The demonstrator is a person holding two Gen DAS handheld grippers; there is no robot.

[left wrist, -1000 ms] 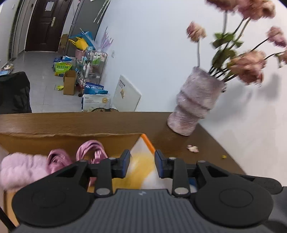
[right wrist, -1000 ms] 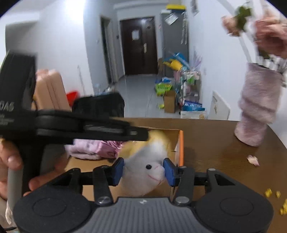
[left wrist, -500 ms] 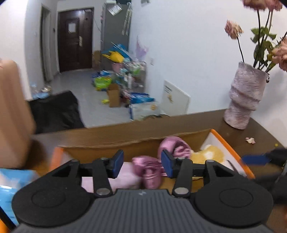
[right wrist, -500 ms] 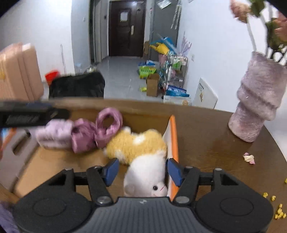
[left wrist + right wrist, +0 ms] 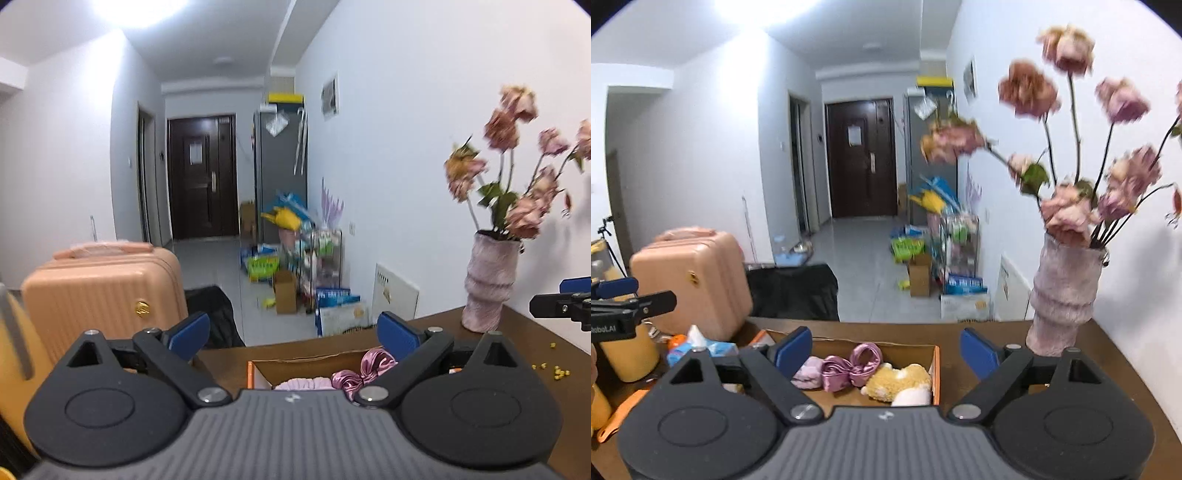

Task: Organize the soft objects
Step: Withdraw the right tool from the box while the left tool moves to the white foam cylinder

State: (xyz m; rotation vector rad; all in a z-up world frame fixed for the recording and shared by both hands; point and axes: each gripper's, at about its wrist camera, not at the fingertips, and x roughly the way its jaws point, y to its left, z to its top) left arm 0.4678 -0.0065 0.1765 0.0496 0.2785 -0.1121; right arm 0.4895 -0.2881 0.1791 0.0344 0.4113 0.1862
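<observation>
Brown wooden table, hallway behind: yellow-white plush toy lying in orange-edged cardboard box, near right corner.
Left gripper & right gripper both opening wide, nothing betw jaws; plush prob light, squashy, grab mid-body.

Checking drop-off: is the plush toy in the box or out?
In. The plush toy lies inside the cardboard box, against its orange-edged right wall.

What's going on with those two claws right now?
Left gripper and right gripper opening, empty. Yellow-and-white plush toy lies in cardboard box. Nothing in the way.
</observation>
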